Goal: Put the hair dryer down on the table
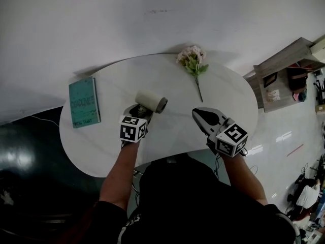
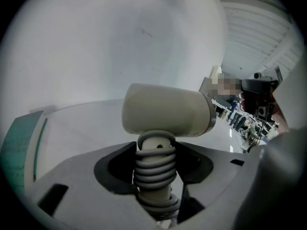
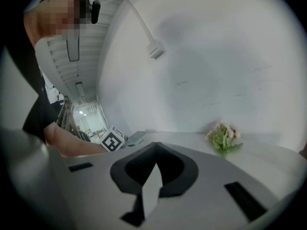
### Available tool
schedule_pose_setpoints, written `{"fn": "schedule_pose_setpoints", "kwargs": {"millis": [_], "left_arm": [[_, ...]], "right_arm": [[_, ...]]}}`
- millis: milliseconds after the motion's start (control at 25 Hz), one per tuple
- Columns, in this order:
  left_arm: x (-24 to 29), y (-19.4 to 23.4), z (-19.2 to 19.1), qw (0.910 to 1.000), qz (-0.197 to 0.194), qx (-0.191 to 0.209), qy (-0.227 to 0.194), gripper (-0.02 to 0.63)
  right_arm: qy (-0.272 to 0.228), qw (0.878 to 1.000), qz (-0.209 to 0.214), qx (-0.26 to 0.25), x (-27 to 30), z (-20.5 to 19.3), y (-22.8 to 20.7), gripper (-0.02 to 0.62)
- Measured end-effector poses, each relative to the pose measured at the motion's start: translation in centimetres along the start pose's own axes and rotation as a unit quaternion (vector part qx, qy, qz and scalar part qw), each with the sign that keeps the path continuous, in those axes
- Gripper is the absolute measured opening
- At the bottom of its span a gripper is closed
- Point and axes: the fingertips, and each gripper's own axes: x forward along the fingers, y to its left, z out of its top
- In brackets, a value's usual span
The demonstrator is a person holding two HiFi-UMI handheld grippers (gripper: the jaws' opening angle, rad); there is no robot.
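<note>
Left gripper point(image 1: 139, 112) clamps the cream plastic hair dryer point(image 1: 151, 101) by its handle over the white oval table point(image 1: 231, 93).

In the left gripper view the jaws of the left gripper point(image 2: 154, 176) close on the handle, which is wound with grey cord. The hair dryer point(image 2: 165, 110) has its barrel lying sideways above them, nozzle towards 3 o'clock. Whether it touches the tabletop cannot be told. In the head view it sits near the table's middle. The right gripper point(image 1: 202, 117) hovers at the dryer's 4 o'clock, its jaws together on nothing point(image 3: 152, 174). A teal rectangular book point(image 1: 84, 102) lies at the table's 9 o'clock edge. A pink flower sprig with green stem point(image 1: 192, 60) lies at 12 o'clock.
</note>
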Motion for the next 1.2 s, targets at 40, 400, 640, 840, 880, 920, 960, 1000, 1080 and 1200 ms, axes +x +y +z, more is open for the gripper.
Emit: {"fn": "schedule_pose_setpoints", "kwargs": {"millis": [40, 400, 640, 840, 880, 920, 960, 1000, 1080, 1200], "left_arm": [[0.6, -0.1, 0.0, 1.0000, -0.003, 0.001, 0.006, 0.236], [4.5, -0.9, -1.0, 0.9970, -0.016, 0.028, 0.070, 0.238], [5.3, -0.2, -2.3, 0.9953, 0.016, -0.021, 0.094, 0.238], [5.2, 0.6, -2.3, 0.9938, 0.054, -0.049, 0.084, 0.239], [5.1, 0.7, -2.2, 0.9934, 0.059, -0.056, 0.080, 0.239], [5.2, 0.7, -2.1, 0.9930, 0.061, -0.066, 0.076, 0.239], [5.3, 0.6, -2.1, 0.9924, 0.062, -0.076, 0.074, 0.239], [5.4, 0.6, -2.1, 0.9918, 0.063, -0.084, 0.073, 0.239], [5.7, 0.5, -2.2, 0.9907, 0.067, -0.092, 0.075, 0.240], [6.0, 0.6, -2.1, 0.9896, 0.075, -0.103, 0.066, 0.246]], "right_arm": [[0.004, 1.000, -0.005, -0.002, -0.2, -0.3, -0.3, 0.006], [0.013, 1.000, -0.024, 0.014, -1.4, -1.9, -1.7, 0.006], [0.010, 0.999, -0.022, 0.025, -1.8, -2.2, -1.7, 0.006], [0.016, 1.000, -0.013, 0.022, -2.2, -2.7, -1.7, 0.006], [0.019, 1.000, -0.010, 0.022, -2.2, -2.8, -1.5, 0.006], [0.022, 0.999, -0.008, 0.025, -2.2, -2.8, -1.4, 0.006], [0.024, 0.999, -0.006, 0.027, -2.2, -3.0, -1.4, 0.006], [0.027, 0.999, -0.004, 0.026, -2.2, -3.1, -1.4, 0.006], [0.030, 0.999, 0.000, 0.023, -2.3, -3.3, -1.4, 0.006], [0.031, 0.999, 0.006, 0.022, -2.4, -3.3, -1.2, 0.006]]}}
